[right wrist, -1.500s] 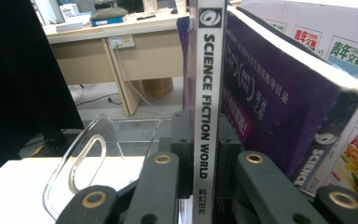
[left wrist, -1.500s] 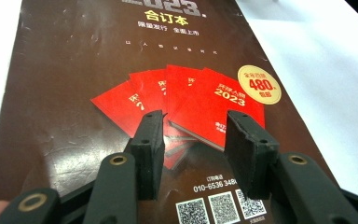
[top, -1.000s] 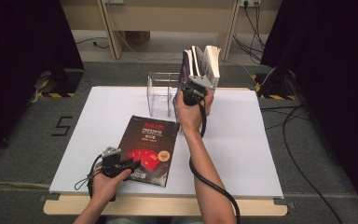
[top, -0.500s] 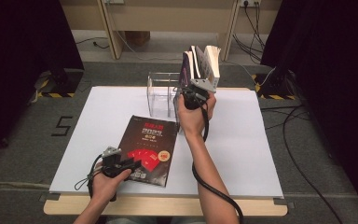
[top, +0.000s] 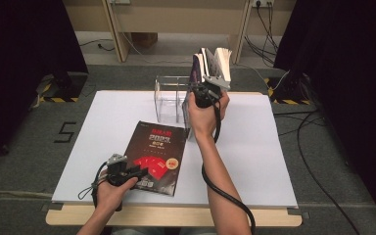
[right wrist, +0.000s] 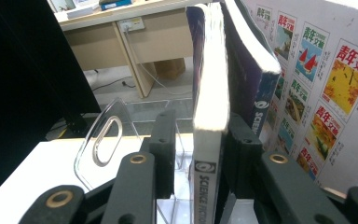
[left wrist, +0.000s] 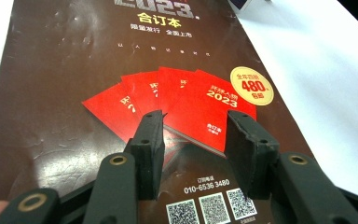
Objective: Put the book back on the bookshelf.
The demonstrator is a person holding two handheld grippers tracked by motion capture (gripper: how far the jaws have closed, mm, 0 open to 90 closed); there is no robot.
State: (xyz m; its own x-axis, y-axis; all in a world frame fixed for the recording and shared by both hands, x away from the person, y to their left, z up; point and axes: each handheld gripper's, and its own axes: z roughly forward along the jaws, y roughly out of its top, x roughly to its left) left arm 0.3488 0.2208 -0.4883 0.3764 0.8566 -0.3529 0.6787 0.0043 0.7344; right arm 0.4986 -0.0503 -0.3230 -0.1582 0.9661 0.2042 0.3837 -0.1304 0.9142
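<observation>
A dark magazine (top: 159, 154) with red fanned booklets on its cover (left wrist: 74, 70) lies flat on the white table. My left gripper (top: 127, 172) rests low over its near end, jaws open (left wrist: 196, 116) with only the cover beneath them. Several books (top: 218, 61) stand upright in a clear acrylic holder (top: 169, 98) at the back. My right gripper (top: 208, 85) is at these books. Its jaws (right wrist: 200, 116) have just been opening and straddle a white-spined book (right wrist: 209, 93), with a gap at the left jaw. A dark blue book (right wrist: 249, 70) leans right beside it.
The holder's clear divider (right wrist: 102, 135) stands left of the books. A cover with colourful pictures (right wrist: 326, 84) stands at the right. Bare white tabletop (top: 254, 147) stretches to the right of the magazine. Cables (top: 318, 127) run over the floor on the right.
</observation>
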